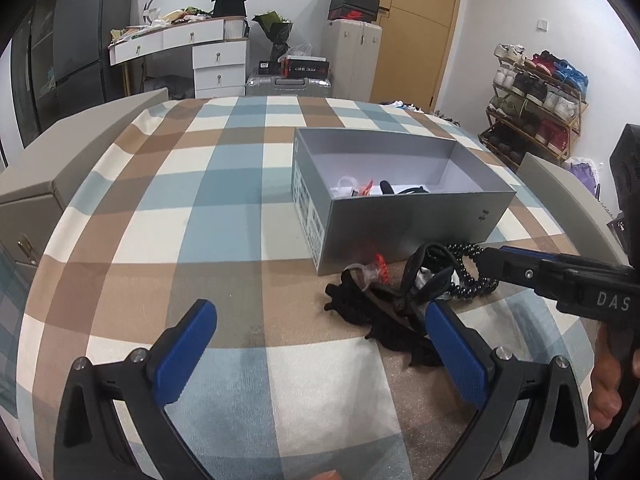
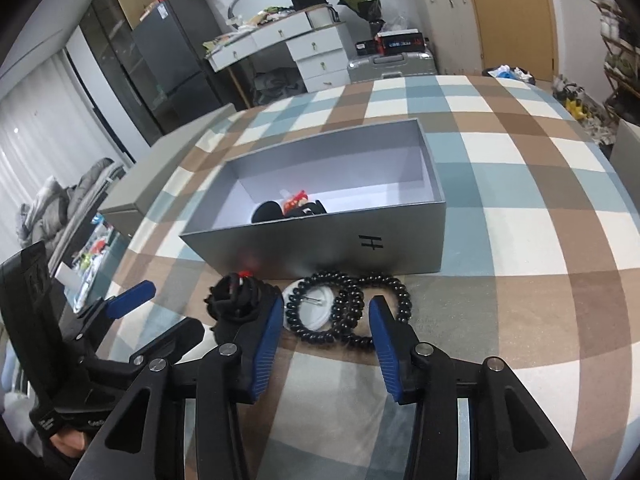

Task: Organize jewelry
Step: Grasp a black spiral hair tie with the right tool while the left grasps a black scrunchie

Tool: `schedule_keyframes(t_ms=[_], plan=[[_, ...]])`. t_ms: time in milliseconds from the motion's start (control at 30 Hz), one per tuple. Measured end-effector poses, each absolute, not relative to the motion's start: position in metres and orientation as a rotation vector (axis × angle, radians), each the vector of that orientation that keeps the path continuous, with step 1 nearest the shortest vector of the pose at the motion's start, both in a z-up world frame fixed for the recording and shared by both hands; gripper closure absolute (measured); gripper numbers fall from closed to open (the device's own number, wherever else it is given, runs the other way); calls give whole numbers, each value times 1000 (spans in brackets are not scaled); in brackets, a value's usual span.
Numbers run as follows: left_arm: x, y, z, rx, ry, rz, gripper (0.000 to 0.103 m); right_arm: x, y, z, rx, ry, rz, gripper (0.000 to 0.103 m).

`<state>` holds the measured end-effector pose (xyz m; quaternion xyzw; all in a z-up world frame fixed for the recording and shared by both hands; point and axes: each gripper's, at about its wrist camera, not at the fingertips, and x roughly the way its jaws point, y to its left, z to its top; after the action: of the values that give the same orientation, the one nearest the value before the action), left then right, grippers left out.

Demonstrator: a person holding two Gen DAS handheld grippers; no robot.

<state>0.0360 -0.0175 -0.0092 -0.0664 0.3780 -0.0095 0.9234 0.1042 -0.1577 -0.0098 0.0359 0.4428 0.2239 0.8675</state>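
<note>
An open grey box (image 1: 404, 228) (image 2: 320, 248) sits on the checked tablecloth and holds a few small items, black, white and red. In front of it lies a pile: a black bead string (image 1: 472, 276) (image 2: 348, 312), a white disc (image 2: 316, 308), and black bands with a red bit (image 1: 380, 300) (image 2: 240, 296). My right gripper (image 2: 324, 312) is open and low, its fingers on either side of the bead string. My left gripper (image 1: 320, 320) is open and empty, just left of the pile. The right gripper's tip (image 1: 496, 260) shows at the beads in the left wrist view.
The box lid (image 2: 168, 176) lies to the left of the box. Beyond the table stand a white dresser (image 1: 208, 52), suitcases (image 1: 352, 60), a dark cabinet (image 1: 92, 36) and a shoe rack (image 1: 536, 108). The table edge curves close on the right.
</note>
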Motion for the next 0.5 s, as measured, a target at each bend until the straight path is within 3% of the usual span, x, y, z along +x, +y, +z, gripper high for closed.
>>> schedule_keyframes(t_ms=[67,367,500], plan=[[35,-16,-9,-152,771,-29,2,107,-157,-14,80,943,473,67],[31,-19,-10,-149,769,-40,2,116,-162,-23,124,974,445,71],[33,-17,-11,-160,779,-38,2,118,-163,-28,131,981,438,92]])
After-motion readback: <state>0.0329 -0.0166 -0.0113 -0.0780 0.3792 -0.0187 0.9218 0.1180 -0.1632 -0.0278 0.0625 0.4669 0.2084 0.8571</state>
